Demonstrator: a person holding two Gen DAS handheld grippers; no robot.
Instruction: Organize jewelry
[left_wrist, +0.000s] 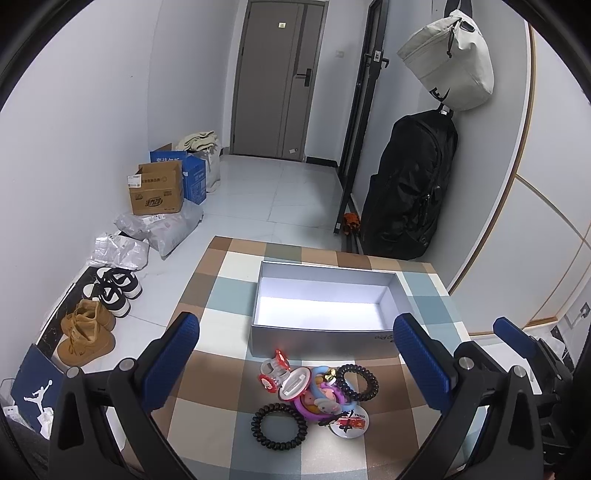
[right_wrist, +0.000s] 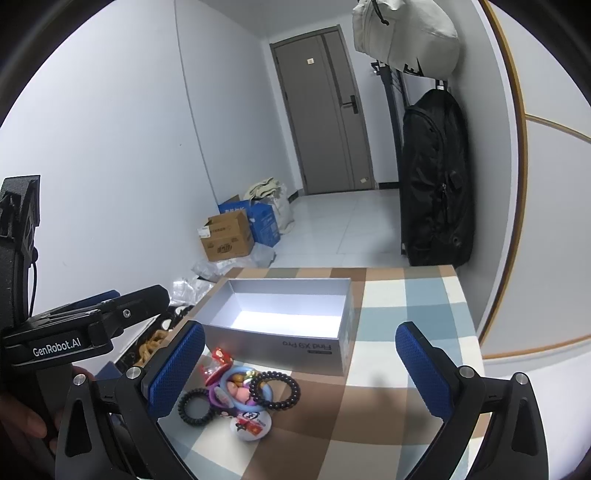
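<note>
Nothing packed yet: the jewelry pile (left_wrist: 317, 395) sits on the checked tabletop (left_wrist: 207, 325) just before the empty box (left_wrist: 325, 336), and the left gripper (left_wrist: 306, 354) and right gripper (right_wrist: 299, 365) hover wide open, holding nothing.

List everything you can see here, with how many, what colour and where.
open box: 1, silver-grey, empty, on the table's far half
black spiral hair ties: 2, in the pile before the box
pile of trinkets: several, red, purple, blue, pink, on the table's near half
round badge: 1, white and red, near edge of the pile
checked tablecloth: 1, brown, blue, cream
backpack: 1, black, hanging right
bag: 1, off-white, above the backpack
cardboard boxes: 2, brown and blue, left wall
shoes: 2 pairs, tan and black-white, floor left
door: 1, grey, far end
left gripper: open, over the pile
right gripper: open, right of the pile
</note>
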